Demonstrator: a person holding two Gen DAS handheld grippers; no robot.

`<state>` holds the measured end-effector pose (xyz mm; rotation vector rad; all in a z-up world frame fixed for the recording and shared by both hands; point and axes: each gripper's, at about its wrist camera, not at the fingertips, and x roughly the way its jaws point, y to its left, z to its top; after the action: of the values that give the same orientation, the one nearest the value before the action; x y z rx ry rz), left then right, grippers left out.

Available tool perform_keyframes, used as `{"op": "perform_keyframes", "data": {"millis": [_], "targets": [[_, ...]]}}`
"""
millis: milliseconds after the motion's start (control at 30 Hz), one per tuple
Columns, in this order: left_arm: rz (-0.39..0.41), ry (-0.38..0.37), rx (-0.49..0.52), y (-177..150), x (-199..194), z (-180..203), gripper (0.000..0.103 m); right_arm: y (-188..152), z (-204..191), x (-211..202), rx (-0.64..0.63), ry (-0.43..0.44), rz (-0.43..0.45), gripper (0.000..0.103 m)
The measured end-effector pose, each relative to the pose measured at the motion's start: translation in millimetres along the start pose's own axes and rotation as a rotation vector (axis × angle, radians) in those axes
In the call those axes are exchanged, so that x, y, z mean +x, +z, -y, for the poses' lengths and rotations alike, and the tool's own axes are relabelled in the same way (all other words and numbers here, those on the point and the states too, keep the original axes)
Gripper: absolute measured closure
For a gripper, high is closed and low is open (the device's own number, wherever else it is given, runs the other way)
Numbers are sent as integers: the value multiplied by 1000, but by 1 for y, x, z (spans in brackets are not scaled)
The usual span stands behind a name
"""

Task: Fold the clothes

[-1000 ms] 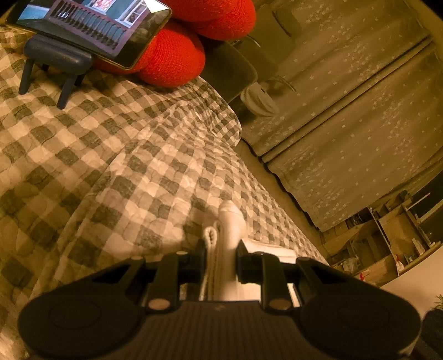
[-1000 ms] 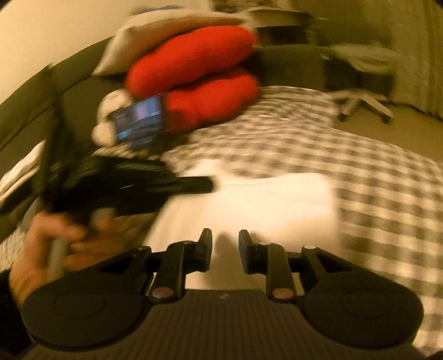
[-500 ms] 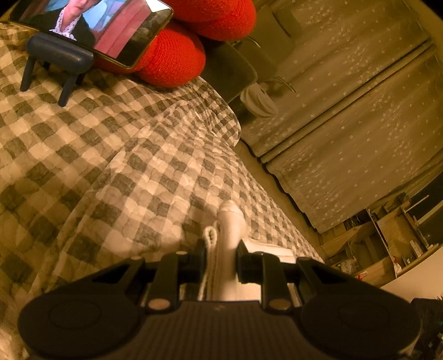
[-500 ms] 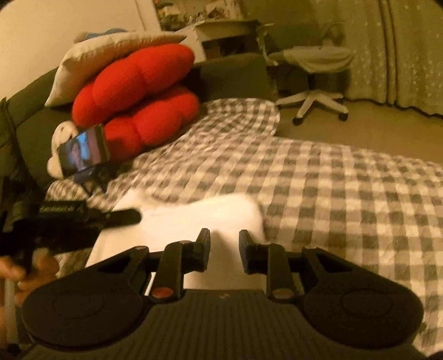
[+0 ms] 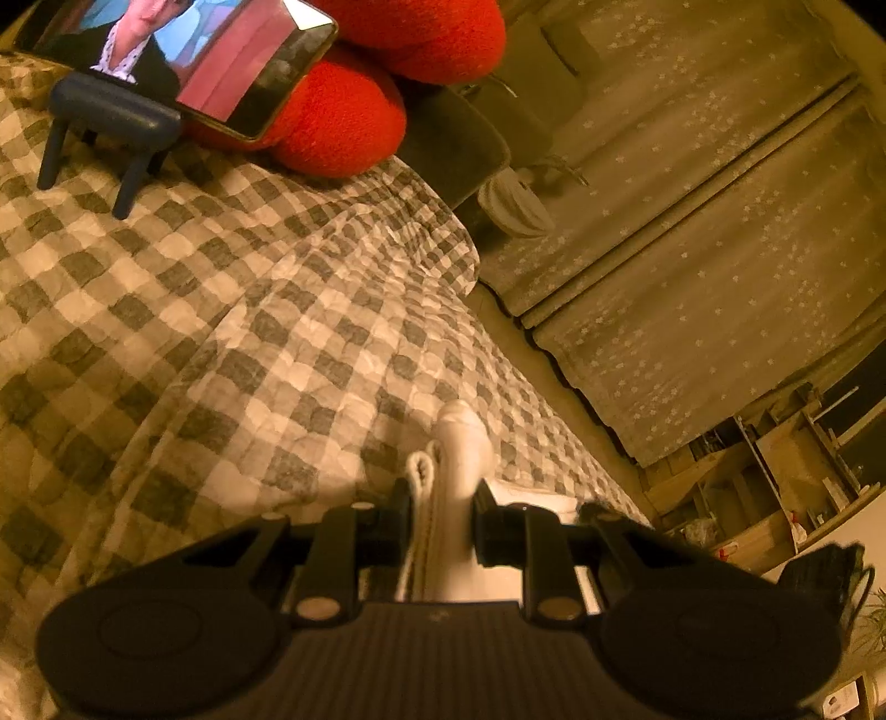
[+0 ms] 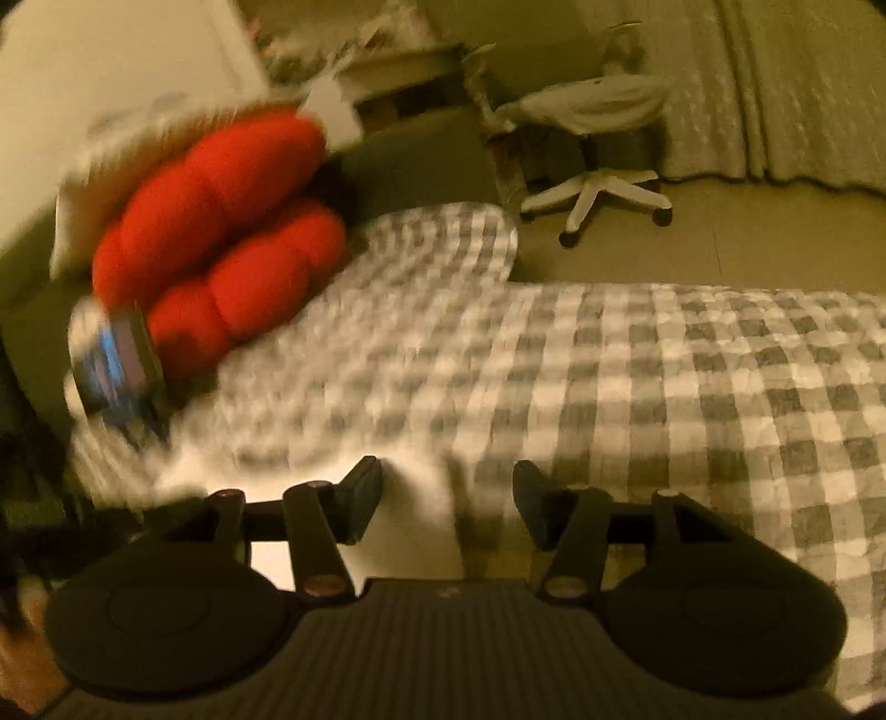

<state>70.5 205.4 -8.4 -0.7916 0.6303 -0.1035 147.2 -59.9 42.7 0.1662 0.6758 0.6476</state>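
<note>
Opened wider since half a second back: right gripper (image 6: 447, 501), jaws now well apart, over the near edge of white cloth (image 6: 410, 520); before that, jaws nearly together. Swung too — right view now motion-blurred on its left side, more floor and chair in frame than earlier. Unchanged on the left: left gripper (image 5: 441, 518) clamped on a bunched fold of white cloth (image 5: 462, 443), fold sticking up upright between the jaws, ribbed or stitched edge showing against the left finger.

Rest of cloth lying flat on checked bedspread (image 5: 232, 343), bright patch visible just past the right finger in left view. In right view, cloth low and left of centre, spread on bedspread (image 6: 664, 376), partly under the gripper; exact outline lost to blur. Cannot tell whether right fingers touch cloth.

Phone (image 5: 183, 52) at top left of left view, screen lit, propped on dark blue stand (image 5: 111, 119) with legs on bedspread. Same phone (image 6: 113, 354) blurred at left in right view. Red cushion (image 5: 343, 116) right behind phone, touching it; two red lobes (image 6: 221, 232) stacked in right view, against dark headboard or sofa back.

Curtains (image 5: 692, 249) beyond bed edge. White swivel chair (image 6: 592, 188) on floor past the bed. Shelving (image 5: 775, 487) with clutter at far right of left view. Bit of a hand at bottom left of right view, too blurred to place.
</note>
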Motion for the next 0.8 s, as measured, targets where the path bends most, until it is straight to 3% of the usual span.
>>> {"op": "perform_keyframes", "data": {"millis": [100,167,233,300,333,433,500,633,800], "targets": [[3,0,7,0,-1,1,82,4,9,3,45,21,2,46],[3,1,6,0,0,1,82,3,3,8,-29,43,-21,46],[2,2,3,0,0,0,82,1,-6,14,-98,61,-64,57],[2,1,0,0,0,0,82,-2,-12,18,-137,68,-85,84],[4,1,2,0,0,0,82,-2,-16,17,-161,62,-75,88],[11,5,6,0,-1,0,82,2,-26,3,-187,57,28,89],[13,2,-1,0,-1,-1,82,3,-31,1,-198,46,47,89],[13,6,4,-1,0,-1,82,-7,-23,22,-150,-36,-32,87],[10,-1,-16,0,0,-3,82,-5,-17,17,-91,-48,-18,86]]}}
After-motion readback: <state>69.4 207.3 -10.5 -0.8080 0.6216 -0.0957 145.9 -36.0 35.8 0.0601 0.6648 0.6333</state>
